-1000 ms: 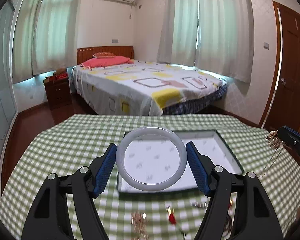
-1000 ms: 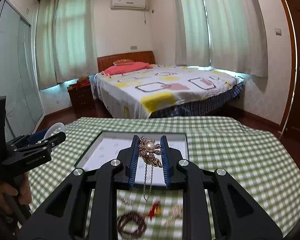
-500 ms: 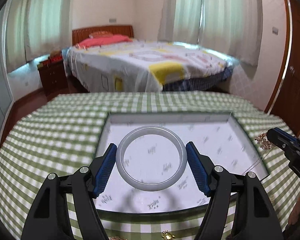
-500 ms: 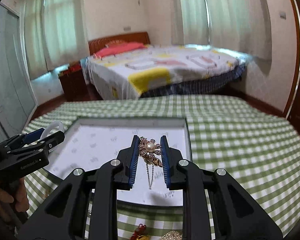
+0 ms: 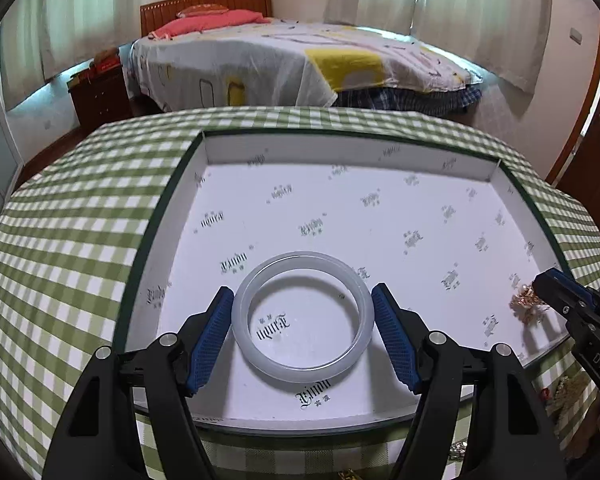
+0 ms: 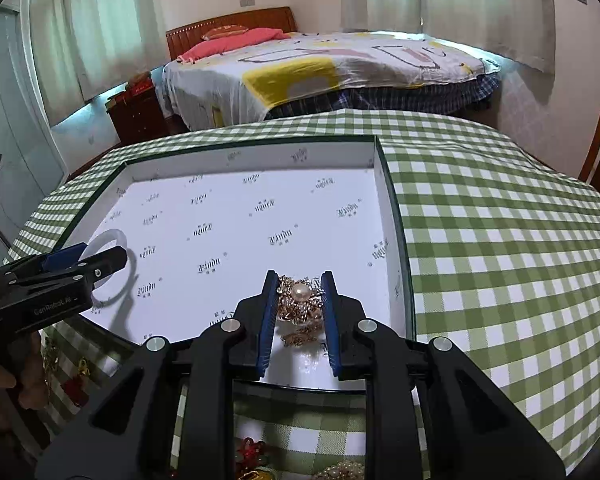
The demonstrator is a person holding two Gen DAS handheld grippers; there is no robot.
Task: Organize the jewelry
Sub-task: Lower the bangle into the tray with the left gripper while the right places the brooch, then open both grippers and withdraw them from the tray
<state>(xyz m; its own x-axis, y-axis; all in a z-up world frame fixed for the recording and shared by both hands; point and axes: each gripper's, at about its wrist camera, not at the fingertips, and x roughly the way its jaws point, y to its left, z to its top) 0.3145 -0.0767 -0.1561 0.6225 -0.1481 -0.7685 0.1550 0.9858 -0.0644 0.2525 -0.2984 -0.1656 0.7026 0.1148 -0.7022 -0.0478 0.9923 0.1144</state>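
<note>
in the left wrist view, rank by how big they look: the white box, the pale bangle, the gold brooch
1. white box, fills most of the view
2. pale bangle, held in the left gripper near the camera, so it looks larger than it is
3. gold brooch, small at the right edge in the right gripper

We see the tray on the table, the bangle at its near left, the brooch near right.
</note>
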